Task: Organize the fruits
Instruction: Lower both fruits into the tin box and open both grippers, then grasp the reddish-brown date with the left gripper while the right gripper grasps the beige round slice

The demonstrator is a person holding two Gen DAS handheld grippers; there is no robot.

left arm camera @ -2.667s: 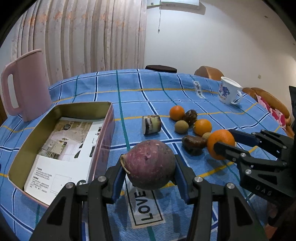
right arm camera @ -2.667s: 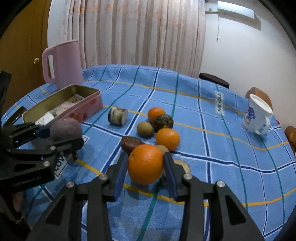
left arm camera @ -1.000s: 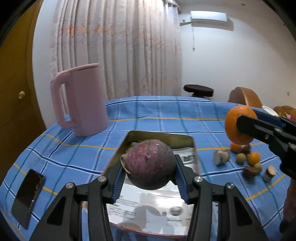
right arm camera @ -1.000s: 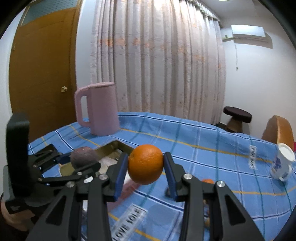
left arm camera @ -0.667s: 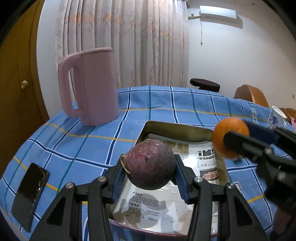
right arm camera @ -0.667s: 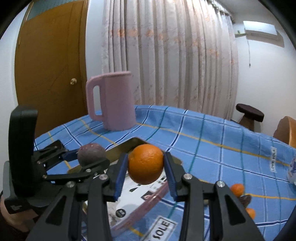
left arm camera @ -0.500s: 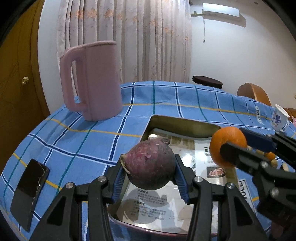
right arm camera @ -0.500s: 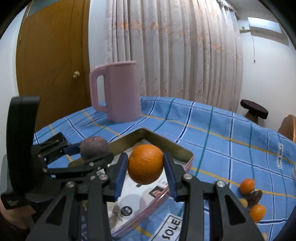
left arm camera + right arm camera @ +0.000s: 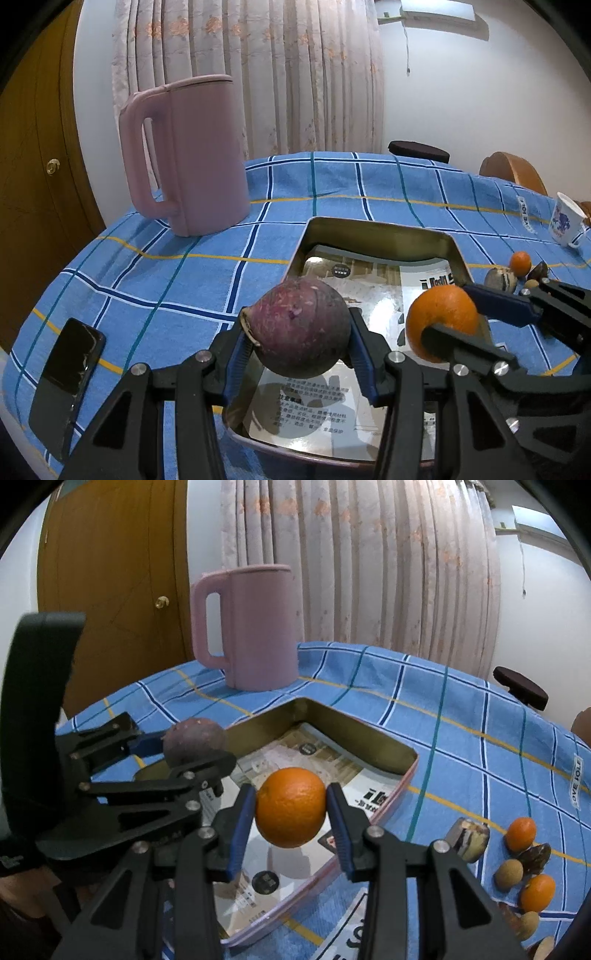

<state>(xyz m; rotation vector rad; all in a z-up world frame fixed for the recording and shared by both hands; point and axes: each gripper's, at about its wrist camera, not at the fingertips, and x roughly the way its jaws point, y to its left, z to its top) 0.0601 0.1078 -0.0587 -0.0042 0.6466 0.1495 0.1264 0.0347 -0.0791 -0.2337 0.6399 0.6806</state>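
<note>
My left gripper point(image 9: 299, 347) is shut on a round purple fruit point(image 9: 299, 325) and holds it above the near end of a shallow metal tin point(image 9: 380, 229) lined with printed paper. My right gripper point(image 9: 291, 816) is shut on an orange point(image 9: 291, 806) and holds it above the same tin point(image 9: 369, 738). The orange point(image 9: 441, 319) and the right gripper also show at the right of the left wrist view. The purple fruit point(image 9: 194, 742) and the left gripper show at the left of the right wrist view.
A tall pink jug point(image 9: 188, 155) stands behind the tin. A black phone point(image 9: 66, 373) lies at the table's left edge. Several small fruits point(image 9: 521, 856) lie right of the tin on the blue checked cloth. A white mug point(image 9: 565, 225) stands far right.
Both grippers carried their fruit from the fruit pile leftward to over the tin and have come lower and closer to it. Both grips stay shut.
</note>
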